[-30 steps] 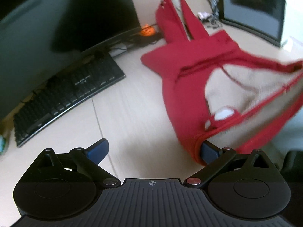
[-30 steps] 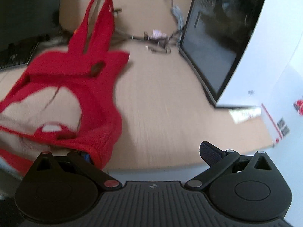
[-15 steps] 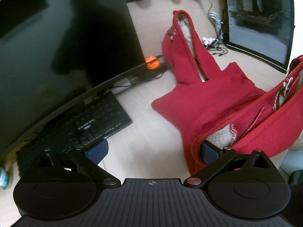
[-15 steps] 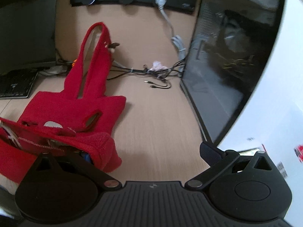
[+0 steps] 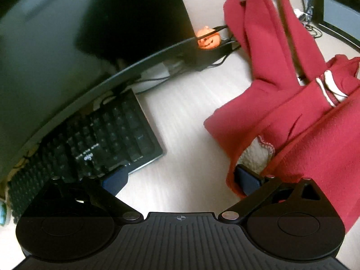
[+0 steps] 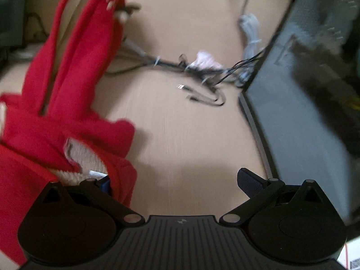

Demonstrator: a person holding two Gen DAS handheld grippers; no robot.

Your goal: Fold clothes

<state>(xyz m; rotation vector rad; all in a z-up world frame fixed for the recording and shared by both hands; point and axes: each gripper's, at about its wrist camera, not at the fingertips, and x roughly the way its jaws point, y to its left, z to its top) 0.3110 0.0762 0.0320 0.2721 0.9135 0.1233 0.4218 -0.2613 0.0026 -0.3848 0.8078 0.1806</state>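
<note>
A red fleece garment [image 5: 281,103] with a cream lining lies on the light wooden desk [image 5: 180,117], one long part reaching toward the back wall. In the left wrist view its near edge drapes over the right fingertip [image 5: 246,178]; my left gripper [image 5: 180,178] stands open, the left fingertip [image 5: 115,180] bare by the keyboard. In the right wrist view the garment [image 6: 58,103] fills the left side and its folded edge hangs over the left fingertip [image 6: 104,183]. My right gripper [image 6: 177,182] is open, its right fingertip [image 6: 249,181] bare above the desk [image 6: 191,135].
A black keyboard [image 5: 90,144] and a large dark monitor [image 5: 67,33] stand at the left. A small orange pumpkin figure [image 5: 208,39] sits by the monitor base. A computer case [image 6: 315,90] stands at the right, with a tangle of cables [image 6: 198,67] at the back.
Both grippers have moved forward over the desk, carrying the garment's near edge up and toward its far part. The keyboard, monitor and cables now appear closer.
</note>
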